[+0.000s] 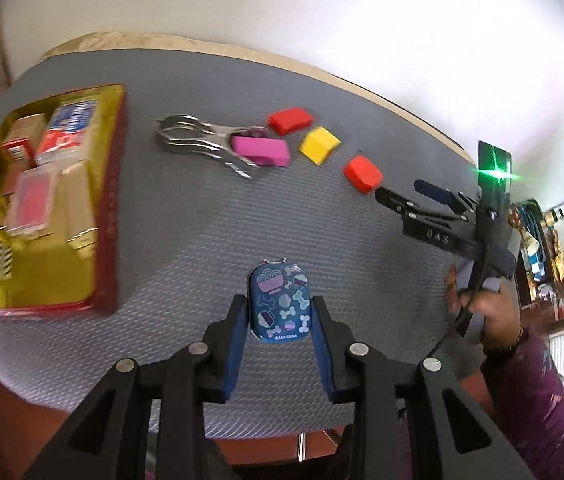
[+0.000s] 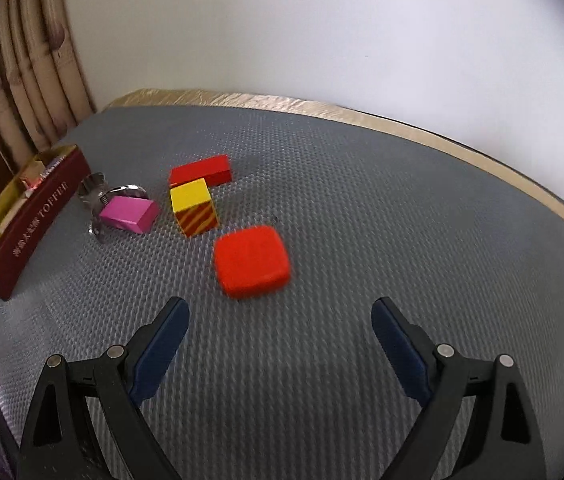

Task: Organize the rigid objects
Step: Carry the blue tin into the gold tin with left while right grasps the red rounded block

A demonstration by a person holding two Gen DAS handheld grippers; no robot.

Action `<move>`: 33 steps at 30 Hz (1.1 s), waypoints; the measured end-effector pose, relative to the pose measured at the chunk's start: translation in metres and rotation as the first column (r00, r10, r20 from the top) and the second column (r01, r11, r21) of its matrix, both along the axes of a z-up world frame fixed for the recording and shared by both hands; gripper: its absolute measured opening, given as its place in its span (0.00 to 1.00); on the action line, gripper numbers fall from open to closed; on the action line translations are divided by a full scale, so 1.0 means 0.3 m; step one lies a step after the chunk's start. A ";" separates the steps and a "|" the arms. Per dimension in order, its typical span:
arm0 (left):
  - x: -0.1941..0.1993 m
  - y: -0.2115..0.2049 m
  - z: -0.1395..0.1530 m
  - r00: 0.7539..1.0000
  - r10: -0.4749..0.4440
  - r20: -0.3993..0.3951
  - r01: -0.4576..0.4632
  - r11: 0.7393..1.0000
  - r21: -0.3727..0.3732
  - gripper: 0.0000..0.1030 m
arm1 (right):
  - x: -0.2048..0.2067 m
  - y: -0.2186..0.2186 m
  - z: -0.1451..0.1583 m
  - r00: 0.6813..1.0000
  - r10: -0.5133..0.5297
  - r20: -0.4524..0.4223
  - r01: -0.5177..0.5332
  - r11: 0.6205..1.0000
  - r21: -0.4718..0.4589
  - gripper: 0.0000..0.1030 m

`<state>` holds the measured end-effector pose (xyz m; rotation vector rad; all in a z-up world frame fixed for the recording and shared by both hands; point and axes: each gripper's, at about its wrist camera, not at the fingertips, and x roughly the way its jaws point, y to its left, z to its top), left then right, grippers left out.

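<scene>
The left tool [image 1: 277, 312] is clamped on the blue patterned tin [image 1: 280, 307], carried above the table [image 1: 201, 220]. The right tool [image 2: 279, 320] stands wide and empty, just short of the nearest red block [image 2: 251, 261]. Step in hand: transfer into the gold tray [image 1: 109, 184] at far left. Next move likely requires positioning the tin over a free spot in the tray before release.

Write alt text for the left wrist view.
The left gripper clamps a small blue patterned tin above a grey mat. Beyond lie a gold-lined box, a metal clip and coloured blocks.
</scene>
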<state>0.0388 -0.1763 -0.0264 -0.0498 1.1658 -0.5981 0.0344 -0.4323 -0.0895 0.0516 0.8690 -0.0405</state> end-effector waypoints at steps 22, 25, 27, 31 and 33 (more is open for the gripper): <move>0.100 0.425 0.105 0.961 0.255 0.109 -0.264 0.962 0.070 0.30 | 0.141 0.033 -0.088 1.000 -0.003 -0.026 0.001 0.996 -0.090 0.42; 0.146 0.436 0.085 0.963 0.244 0.114 -0.255 0.963 0.089 0.31 | 0.138 0.024 -0.087 1.000 -0.008 -0.027 0.006 0.997 -0.074 0.42; 0.182 0.442 0.054 0.964 0.252 0.091 -0.261 0.960 0.102 0.31 | 0.144 0.020 -0.087 1.000 -0.008 -0.026 0.006 0.997 -0.072 0.42; 0.231 0.434 0.007 0.968 0.243 0.068 -0.250 0.962 0.110 0.31 | 0.147 0.018 -0.088 1.000 -0.008 -0.021 0.006 0.998 -0.070 0.42; 0.245 0.420 -0.010 0.970 0.233 0.064 -0.239 0.964 0.117 0.31 | 0.148 0.016 -0.087 1.000 -0.007 -0.019 0.006 0.998 -0.068 0.42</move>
